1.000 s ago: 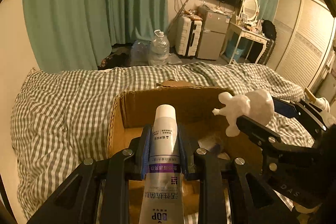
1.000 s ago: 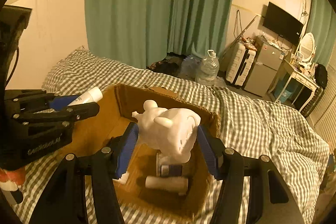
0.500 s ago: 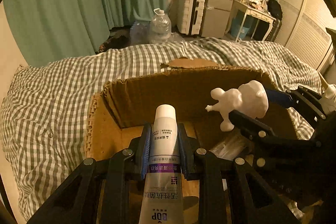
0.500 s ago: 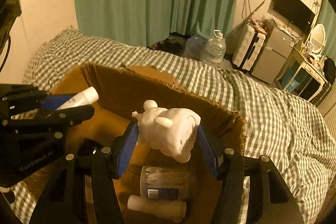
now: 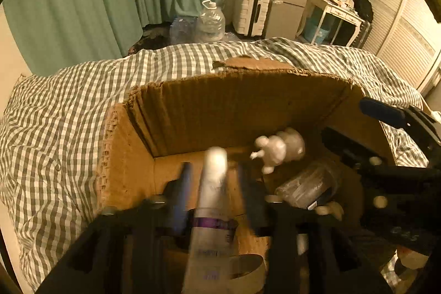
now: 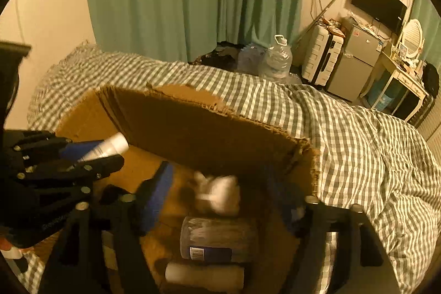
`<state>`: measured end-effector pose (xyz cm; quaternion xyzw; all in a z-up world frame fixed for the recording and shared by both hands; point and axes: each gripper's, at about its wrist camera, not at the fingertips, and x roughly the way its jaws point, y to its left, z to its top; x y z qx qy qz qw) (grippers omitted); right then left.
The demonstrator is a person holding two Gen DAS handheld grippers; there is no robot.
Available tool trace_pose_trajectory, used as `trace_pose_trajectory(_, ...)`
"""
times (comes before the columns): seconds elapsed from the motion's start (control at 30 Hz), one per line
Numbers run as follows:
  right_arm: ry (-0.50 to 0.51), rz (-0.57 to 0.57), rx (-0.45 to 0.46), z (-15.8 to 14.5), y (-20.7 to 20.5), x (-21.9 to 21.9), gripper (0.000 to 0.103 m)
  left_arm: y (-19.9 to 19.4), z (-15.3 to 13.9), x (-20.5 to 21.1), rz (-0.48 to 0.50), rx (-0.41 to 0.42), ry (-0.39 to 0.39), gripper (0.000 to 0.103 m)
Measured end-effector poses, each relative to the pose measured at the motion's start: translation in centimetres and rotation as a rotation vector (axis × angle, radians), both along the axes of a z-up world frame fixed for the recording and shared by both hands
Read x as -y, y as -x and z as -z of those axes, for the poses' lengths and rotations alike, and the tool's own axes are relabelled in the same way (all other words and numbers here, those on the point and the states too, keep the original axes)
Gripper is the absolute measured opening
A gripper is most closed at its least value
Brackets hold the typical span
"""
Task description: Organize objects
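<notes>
An open cardboard box (image 5: 248, 106) (image 6: 206, 134) lies on the checked bed. My left gripper (image 5: 215, 170) (image 6: 102, 153) hangs over the box's left part. Its jaws are opening, and a white tube with a purple band (image 5: 213, 183) (image 6: 107, 148) stands blurred between them with a gap on each side. My right gripper (image 6: 220, 183) (image 5: 350, 120) is over the right part, its jaws opening too. The white animal figurine (image 6: 217, 194) (image 5: 278, 150) is blurred and loose between and below its pads, inside the box.
On the box floor lie a clear jar with a blue label (image 6: 217, 239) (image 5: 306, 186) and a white cylinder (image 6: 204, 274). The checked bedcover (image 5: 69, 115) surrounds the box. Water bottles (image 5: 210, 21), a suitcase and a small fridge stand beyond the bed.
Both grippers have sunk lower over the box and their jaws have spread. The figurine has come free of the right pads and dropped. The tube now sits loose between the left pads.
</notes>
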<state>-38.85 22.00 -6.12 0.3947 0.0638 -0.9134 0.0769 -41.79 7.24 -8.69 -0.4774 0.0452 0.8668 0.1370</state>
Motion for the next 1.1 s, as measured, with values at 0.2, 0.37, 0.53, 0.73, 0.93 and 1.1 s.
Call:
trace_pose_trajectory(0.2, -0.009, 0.027, -0.034, -2.4, -0.9, -0.4, 0.078, -0.3, -2.5, 0.7, -0.039, -0.061, -0.014, 0.079)
trace_pose_trajectory(0.37, -0.009, 0.050, -0.092, -5.2, -3.4, -0.6, 0.086, -1.8, -5.3, 1.7, -0.041, -0.132, -0.028, 0.087)
trace_pose_trajectory(0.53, 0.011, 0.082, -0.135, -8.3, -5.7, -1.2, 0.091, -4.2, -8.8, 2.7, -0.067, -0.186, -0.066, 0.094)
trace_pose_trajectory(0.73, 0.026, 0.100, -0.211, -12.5, -9.6, -1.1, 0.097, -8.3, -14.2, 3.1, -0.064, -0.295, -0.055, 0.098)
trace_pose_trajectory(0.93, 0.036, 0.107, -0.274, -16.5, -14.5, -0.9, 0.100, -13.7, -18.9, 3.0, -0.059, -0.427, -0.031, 0.100)
trace_pose_trajectory(1.1, 0.048, 0.109, -0.336, -19.5, -19.4, -0.9, 0.100, -18.5, -21.8, 2.8, -0.046, -0.509, -0.033, 0.101)
